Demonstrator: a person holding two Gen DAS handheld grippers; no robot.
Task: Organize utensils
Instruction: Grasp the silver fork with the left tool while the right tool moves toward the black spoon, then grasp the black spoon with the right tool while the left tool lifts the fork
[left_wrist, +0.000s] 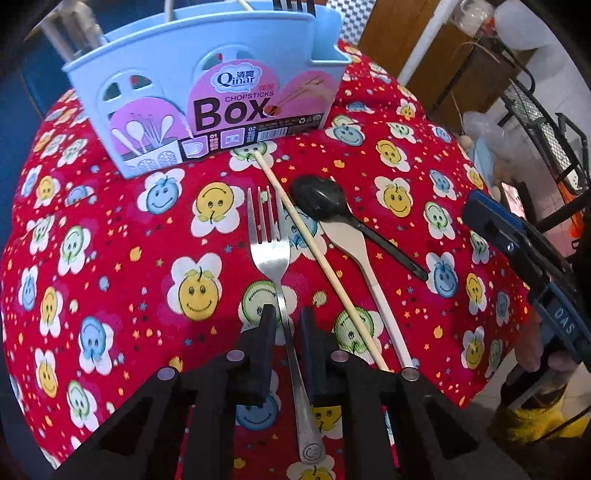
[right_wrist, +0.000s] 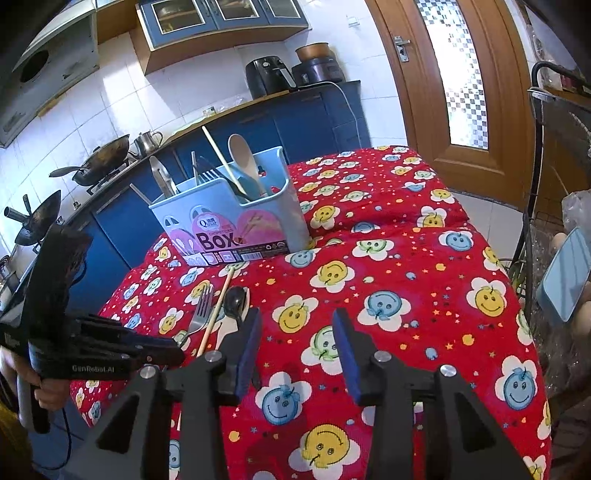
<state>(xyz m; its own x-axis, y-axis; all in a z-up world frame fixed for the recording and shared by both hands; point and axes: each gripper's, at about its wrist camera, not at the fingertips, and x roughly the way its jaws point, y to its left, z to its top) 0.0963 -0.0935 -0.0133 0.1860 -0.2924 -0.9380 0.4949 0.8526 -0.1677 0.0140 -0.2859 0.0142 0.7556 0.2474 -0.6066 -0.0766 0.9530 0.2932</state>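
Observation:
A steel fork (left_wrist: 271, 254) lies on the red smiley cloth, its handle running between the fingers of my left gripper (left_wrist: 286, 321), whose jaws stand narrowly apart on either side of the handle. Beside it lie a wooden chopstick (left_wrist: 314, 251), a black plastic spoon (left_wrist: 325, 201) and a wooden spatula (left_wrist: 354, 247). The light-blue chopsticks box (left_wrist: 207, 92) stands behind them, holding several utensils (right_wrist: 236, 162). My right gripper (right_wrist: 295, 325) is open and empty above the cloth, right of the fork (right_wrist: 201, 314). The left gripper (right_wrist: 110, 347) also shows in the right wrist view.
The table's right edge (right_wrist: 532, 332) drops beside a metal rack (right_wrist: 554, 147). A kitchen counter with woks (right_wrist: 99, 158) runs behind the table on the left. A wooden door (right_wrist: 461, 74) stands at the back right.

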